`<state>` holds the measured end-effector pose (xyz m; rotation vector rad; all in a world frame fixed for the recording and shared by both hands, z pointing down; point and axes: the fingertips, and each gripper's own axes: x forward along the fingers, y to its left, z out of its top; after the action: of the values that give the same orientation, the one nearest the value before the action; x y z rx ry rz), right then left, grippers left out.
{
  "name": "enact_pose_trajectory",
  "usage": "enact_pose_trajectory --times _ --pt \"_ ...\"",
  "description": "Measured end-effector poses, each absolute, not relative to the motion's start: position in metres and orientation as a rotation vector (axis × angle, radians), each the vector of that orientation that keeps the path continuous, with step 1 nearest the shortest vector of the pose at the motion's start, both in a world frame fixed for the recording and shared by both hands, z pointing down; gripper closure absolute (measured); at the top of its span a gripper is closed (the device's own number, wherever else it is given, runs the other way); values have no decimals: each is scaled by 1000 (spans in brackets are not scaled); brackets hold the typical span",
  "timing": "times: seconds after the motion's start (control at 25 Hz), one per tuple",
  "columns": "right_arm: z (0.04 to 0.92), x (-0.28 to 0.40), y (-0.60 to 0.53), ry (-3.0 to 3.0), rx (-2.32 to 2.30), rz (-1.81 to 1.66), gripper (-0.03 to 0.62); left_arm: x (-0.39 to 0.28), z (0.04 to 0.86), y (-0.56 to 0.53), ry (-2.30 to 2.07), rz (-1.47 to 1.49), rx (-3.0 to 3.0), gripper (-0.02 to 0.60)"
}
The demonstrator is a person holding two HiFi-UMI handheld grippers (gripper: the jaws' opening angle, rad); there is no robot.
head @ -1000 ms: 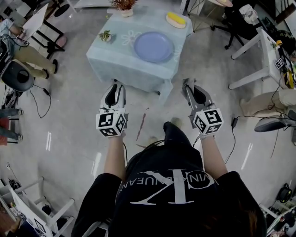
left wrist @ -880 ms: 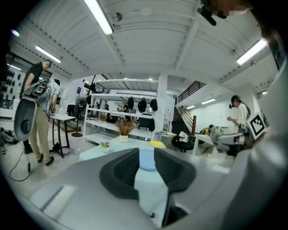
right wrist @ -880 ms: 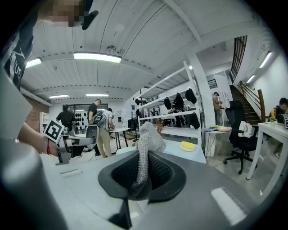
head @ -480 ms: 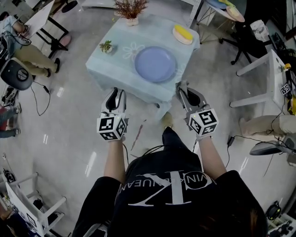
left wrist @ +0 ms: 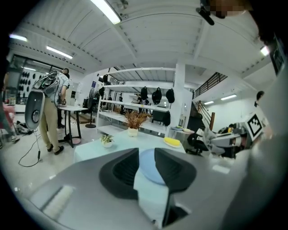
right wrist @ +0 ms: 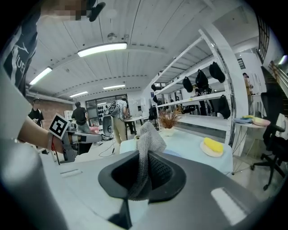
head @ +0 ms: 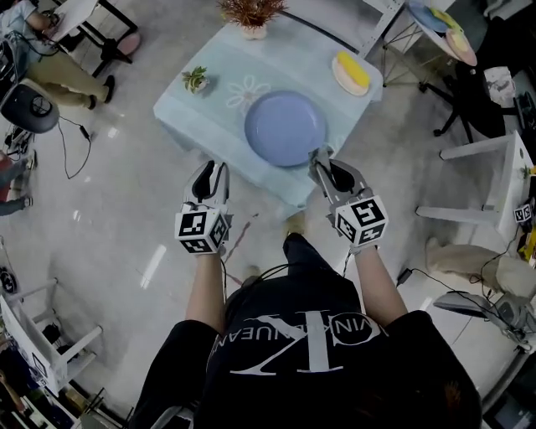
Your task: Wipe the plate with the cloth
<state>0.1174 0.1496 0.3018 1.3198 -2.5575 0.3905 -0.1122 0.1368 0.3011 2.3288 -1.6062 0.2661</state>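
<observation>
The plate [head: 286, 127] sits on the table [head: 209, 109], just ahead of your right gripper [head: 321, 161]. Its jaws are clenched on the grey cloth [right wrist: 146, 152], whose free end stands above them. Your left gripper [head: 209, 170] hangs short of the table edge, jaws released, holding nothing.

Faced a table [head: 209, 117]: plate [head: 285, 127] near its front edge, small plant [head: 195, 80] left of it, larger plant [head: 251, 12] behind, dish [head: 352, 74] at right rear. Held right gripper [head: 322, 163], clamping the cloth [right wrist: 146, 148], at the plate's near rim; left gripper [head: 209, 169] short of the table.
</observation>
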Motion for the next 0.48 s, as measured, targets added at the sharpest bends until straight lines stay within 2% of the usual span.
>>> enact_pose_trajectory --times 0.48 --pt "345 114 82 -2582 1090 457 553 -97 336 94 -1654 292 2209 581"
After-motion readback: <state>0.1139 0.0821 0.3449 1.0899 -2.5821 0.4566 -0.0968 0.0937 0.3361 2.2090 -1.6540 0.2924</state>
